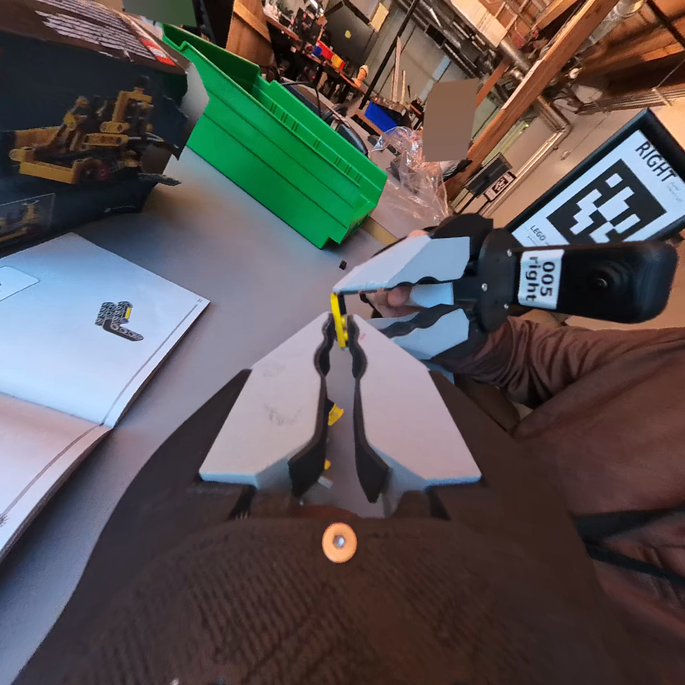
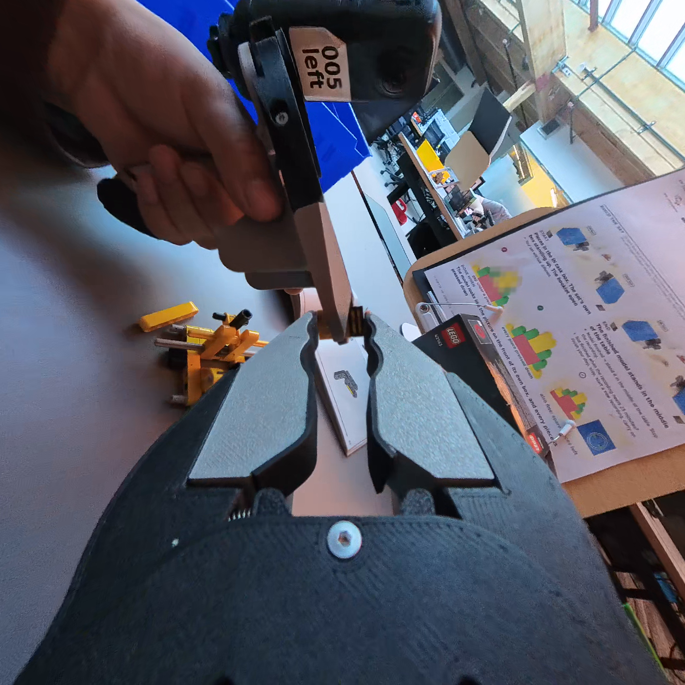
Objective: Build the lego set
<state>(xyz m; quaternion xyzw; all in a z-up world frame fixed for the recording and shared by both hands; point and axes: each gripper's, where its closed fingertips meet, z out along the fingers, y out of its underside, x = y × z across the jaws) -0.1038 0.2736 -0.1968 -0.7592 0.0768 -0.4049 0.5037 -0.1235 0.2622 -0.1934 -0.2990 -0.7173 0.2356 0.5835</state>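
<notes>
Left gripper (image 1: 339, 328) clamps a yellow lego beam (image 1: 338, 322); right gripper (image 2: 341, 328) pinches that beam's end, above the desk (image 1: 237, 237).

A workshop-style lab in an industrial building: exposed timber beams (image 1: 548, 70) and ductwork overhead, long workbenches (image 2: 430, 174) crowded with equipment, coloured storage bins including a green bin (image 1: 285, 148), and a fiducial marker board (image 1: 611, 200) beside a grey worktable (image 1: 241, 252).
</notes>
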